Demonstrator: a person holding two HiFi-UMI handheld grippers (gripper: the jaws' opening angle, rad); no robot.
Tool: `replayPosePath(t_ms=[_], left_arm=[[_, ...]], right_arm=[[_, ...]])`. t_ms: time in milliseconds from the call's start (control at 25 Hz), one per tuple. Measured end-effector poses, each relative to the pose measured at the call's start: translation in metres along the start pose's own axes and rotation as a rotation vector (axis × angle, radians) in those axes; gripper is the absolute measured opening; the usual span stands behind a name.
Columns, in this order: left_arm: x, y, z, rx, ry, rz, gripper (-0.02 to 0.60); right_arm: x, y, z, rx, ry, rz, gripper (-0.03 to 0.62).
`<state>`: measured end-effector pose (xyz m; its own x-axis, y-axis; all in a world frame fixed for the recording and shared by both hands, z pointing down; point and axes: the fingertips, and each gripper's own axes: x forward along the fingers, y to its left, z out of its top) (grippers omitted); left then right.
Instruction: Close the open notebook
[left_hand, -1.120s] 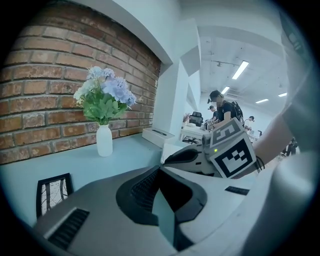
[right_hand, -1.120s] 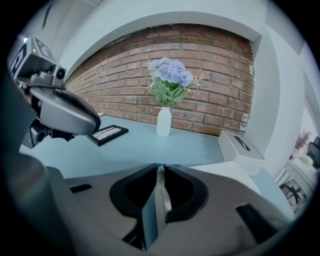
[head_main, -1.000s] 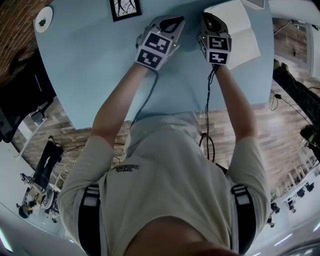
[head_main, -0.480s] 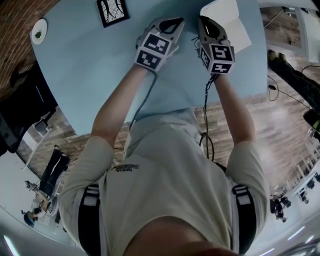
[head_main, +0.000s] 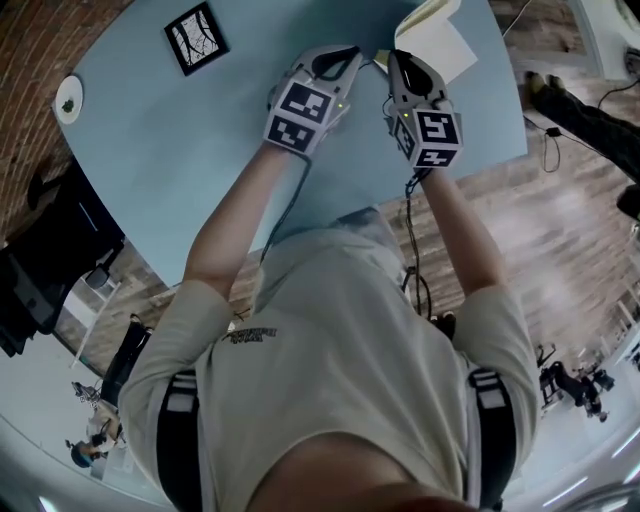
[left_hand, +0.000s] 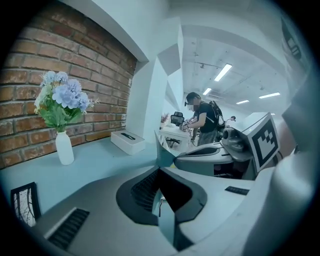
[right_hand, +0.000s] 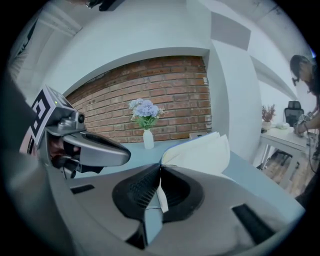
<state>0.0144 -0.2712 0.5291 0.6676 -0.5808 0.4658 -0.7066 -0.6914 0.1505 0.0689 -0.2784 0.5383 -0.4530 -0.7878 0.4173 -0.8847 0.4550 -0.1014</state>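
Right gripper pinches a notebook page; left gripper is clenched on nothing.
Head view: the left gripper (head_main: 352, 55) and right gripper (head_main: 393, 60) are side by side over the blue worktop (head_main: 200, 130). The notebook (head_main: 435, 30), just past the right fingers, is cut off at the top. Left gripper view: the fingers (left_hand: 145, 190) are squeezed together. A thin sheet (left_hand: 162, 150) just past their tips is hard to make out. Right gripper view: the fingers (right_hand: 145, 187) pinch a white page (right_hand: 161, 197), with the notebook (right_hand: 202, 152) fanned open right behind them.

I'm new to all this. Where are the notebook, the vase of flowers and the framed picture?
notebook (right_hand: 200, 151), right gripper view, on its fanned cream pages.
vase of flowers (left_hand: 64, 148), left gripper view, on the white vase body.
framed picture (head_main: 195, 37), head view, on the middle of the print.
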Motion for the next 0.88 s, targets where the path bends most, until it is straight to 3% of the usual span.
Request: replayPosePath(t_ms=[200,480,880], left_arm=[[0.009,-0.018,-0.003,0.019,0.012,-0.046,0.009],[0.033,-0.036,-0.019,0.029,0.059,-0.094,0.009],[0.059,-0.06,-0.059,0.026,0.147,-0.155,0.009]], right_arm=[[-0.022,-0.018,-0.03,0.036,0.054,-0.065,0.011],[-0.041,-0.062,-0.082,0.227,0.135,-0.164,0.021],[-0.051,-0.071,-0.137,0.199,0.247,-0.227,0.015]])
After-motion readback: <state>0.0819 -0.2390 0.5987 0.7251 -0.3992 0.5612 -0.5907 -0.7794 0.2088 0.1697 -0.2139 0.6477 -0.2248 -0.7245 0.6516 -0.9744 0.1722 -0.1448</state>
